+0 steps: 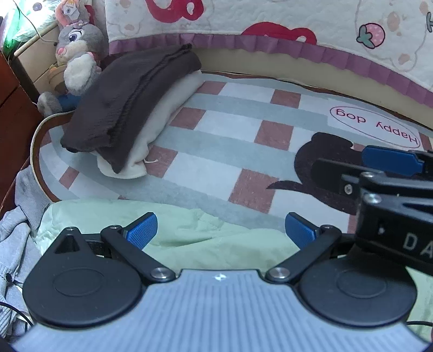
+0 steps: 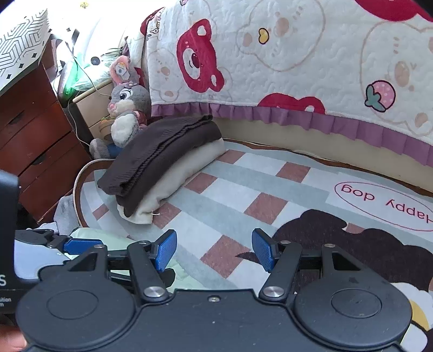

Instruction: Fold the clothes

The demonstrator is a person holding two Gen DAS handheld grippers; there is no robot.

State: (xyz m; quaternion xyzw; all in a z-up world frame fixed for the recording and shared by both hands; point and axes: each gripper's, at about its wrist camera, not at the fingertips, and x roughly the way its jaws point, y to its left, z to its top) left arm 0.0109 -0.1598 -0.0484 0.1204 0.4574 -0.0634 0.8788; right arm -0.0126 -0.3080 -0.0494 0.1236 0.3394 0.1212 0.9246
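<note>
A pale green garment point(image 1: 176, 230) lies crumpled on the rug, right under my left gripper point(image 1: 220, 230). That gripper is open, with nothing between its blue pads. My right gripper point(image 2: 215, 249) is also open and empty, over the checked rug; it reaches into the left wrist view from the right, where one of its blue pads point(image 1: 389, 158) shows. At the far left of the rug a folded dark brown garment point(image 1: 130, 103) point(image 2: 162, 154) rests on a folded cream one point(image 1: 167, 113) point(image 2: 184, 173). The green garment point(image 2: 102, 234) shows only partly behind the left gripper's finger point(image 2: 81, 245).
A checked "Happy dog" rug point(image 1: 222, 151) covers the floor. A bed with a bear-print quilt point(image 1: 270, 16) runs along the back. A plush rabbit point(image 1: 78, 54) sits by the stack. Grey clothing point(image 1: 16, 238) lies at the left edge, and wooden drawers point(image 2: 35, 135) stand beyond it.
</note>
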